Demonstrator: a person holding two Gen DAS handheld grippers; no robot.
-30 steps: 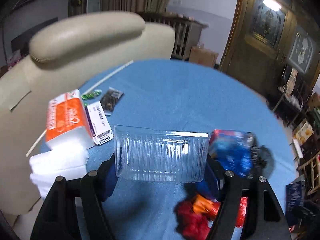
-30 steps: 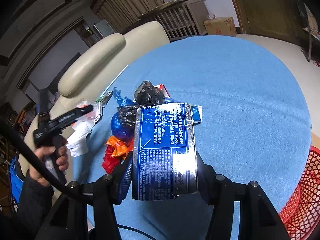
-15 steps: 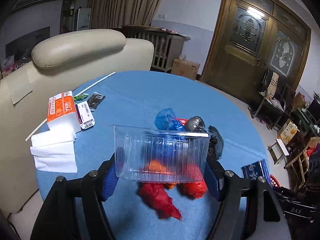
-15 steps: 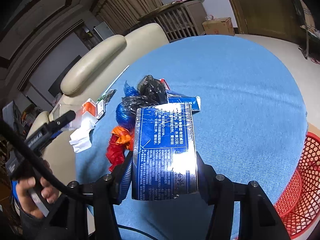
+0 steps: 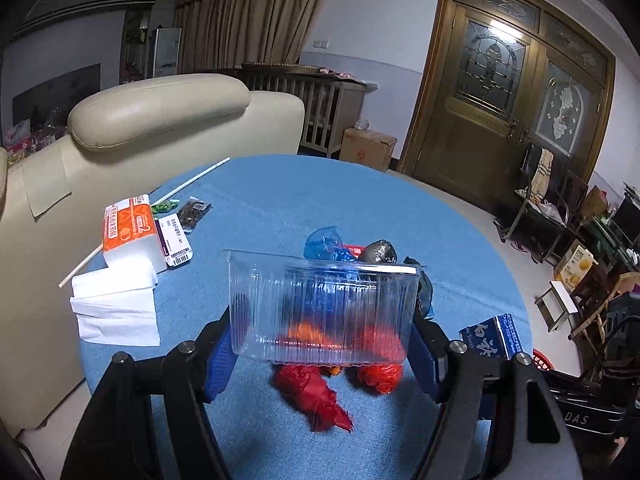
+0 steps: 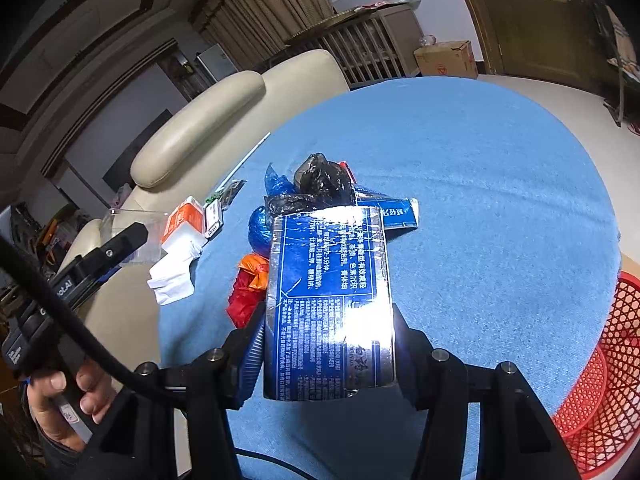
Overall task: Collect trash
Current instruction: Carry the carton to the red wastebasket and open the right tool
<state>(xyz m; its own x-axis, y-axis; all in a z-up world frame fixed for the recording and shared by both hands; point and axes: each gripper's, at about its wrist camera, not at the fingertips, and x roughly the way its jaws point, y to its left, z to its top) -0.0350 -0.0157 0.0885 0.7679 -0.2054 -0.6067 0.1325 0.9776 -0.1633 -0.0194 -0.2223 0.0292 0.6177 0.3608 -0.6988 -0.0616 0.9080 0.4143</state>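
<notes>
The left gripper (image 5: 322, 344) is clamped on a clear plastic container (image 5: 322, 308), held clear above the blue table (image 5: 280, 200). The right gripper (image 6: 326, 360) grips a blue printed carton (image 6: 328, 304) by its sides, likewise off the surface. Beyond both lies a heap of trash: red bags (image 5: 316, 392), a blue bag (image 5: 326, 246) and a black bag (image 6: 320, 178). A tissue pack (image 5: 130, 230) sits left, near the sofa (image 5: 160, 108). A red mesh basket (image 6: 608, 364) stands beside the table's right edge.

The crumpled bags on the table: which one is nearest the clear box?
The red bag, lying right below the clear box; the blue and black bags lie farther back.
</notes>
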